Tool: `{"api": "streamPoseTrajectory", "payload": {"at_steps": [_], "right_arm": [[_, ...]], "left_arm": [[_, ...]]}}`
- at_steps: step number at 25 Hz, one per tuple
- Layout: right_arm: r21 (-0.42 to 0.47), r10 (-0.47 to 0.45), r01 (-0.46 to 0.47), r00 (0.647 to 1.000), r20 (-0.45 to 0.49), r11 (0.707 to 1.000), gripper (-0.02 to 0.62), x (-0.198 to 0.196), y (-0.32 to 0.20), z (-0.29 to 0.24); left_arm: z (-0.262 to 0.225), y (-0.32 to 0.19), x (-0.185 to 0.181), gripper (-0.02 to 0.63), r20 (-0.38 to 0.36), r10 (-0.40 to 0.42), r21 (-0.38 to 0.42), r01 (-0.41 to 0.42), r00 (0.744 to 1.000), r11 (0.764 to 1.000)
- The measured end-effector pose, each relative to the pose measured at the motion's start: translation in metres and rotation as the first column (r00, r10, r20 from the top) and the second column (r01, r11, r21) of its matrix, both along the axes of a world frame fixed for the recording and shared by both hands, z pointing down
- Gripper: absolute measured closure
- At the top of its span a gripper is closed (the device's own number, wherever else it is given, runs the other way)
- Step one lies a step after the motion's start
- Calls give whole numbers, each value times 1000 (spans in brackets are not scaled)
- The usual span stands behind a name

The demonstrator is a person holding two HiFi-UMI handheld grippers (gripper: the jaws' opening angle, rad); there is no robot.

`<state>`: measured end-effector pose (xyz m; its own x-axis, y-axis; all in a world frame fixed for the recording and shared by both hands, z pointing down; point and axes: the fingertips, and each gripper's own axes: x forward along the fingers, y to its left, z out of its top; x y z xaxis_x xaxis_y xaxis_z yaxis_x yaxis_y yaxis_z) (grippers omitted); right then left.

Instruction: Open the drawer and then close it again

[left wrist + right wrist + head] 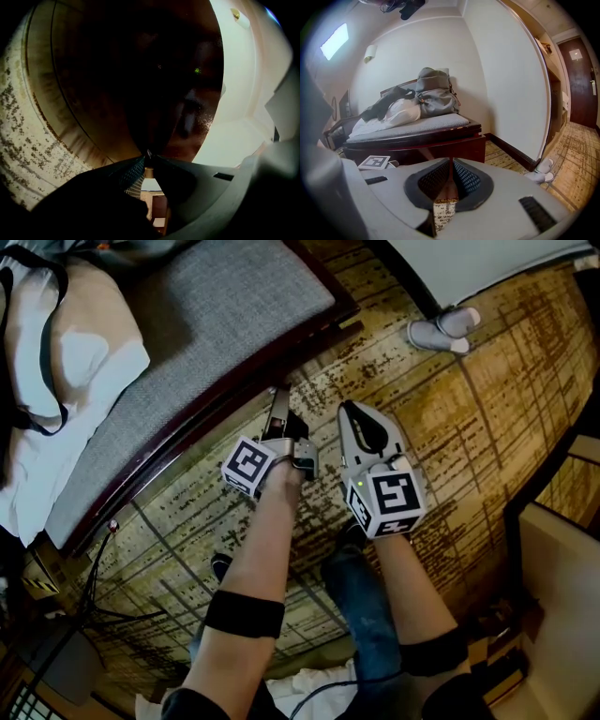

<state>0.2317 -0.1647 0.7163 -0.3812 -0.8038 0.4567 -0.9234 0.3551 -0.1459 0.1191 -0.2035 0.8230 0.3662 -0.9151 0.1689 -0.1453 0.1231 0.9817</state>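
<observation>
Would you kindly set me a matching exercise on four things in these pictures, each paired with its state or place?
Things:
1. left gripper
2. right gripper
3. slippers
4. cushion

States or places:
a. grey, on the bench
b. pale, on the carpet
c. shut and empty
d. closed on a small brass piece

Pairs: 1-d, 2-c, 3-b, 4-a

The head view is evenly, warmly lit, with the lines of the carpet [469, 427] bowing toward the edges. The left gripper view is nearly black, save glare on glossy dark wood [194, 117] and a washed-out white wall [239, 93]. The right gripper view is softly bright, its corners vignetted black.
</observation>
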Motion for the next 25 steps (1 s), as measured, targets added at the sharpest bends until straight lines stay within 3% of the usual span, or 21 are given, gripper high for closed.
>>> {"api": "streamPoseTrajectory", "payload": {"at_steps": [25], "right_arm": [[-41, 143, -145, 988, -55, 989, 572, 78, 77, -4]], "left_arm": [[2, 122, 64, 558, -56, 60, -50, -63, 997, 997]]}}
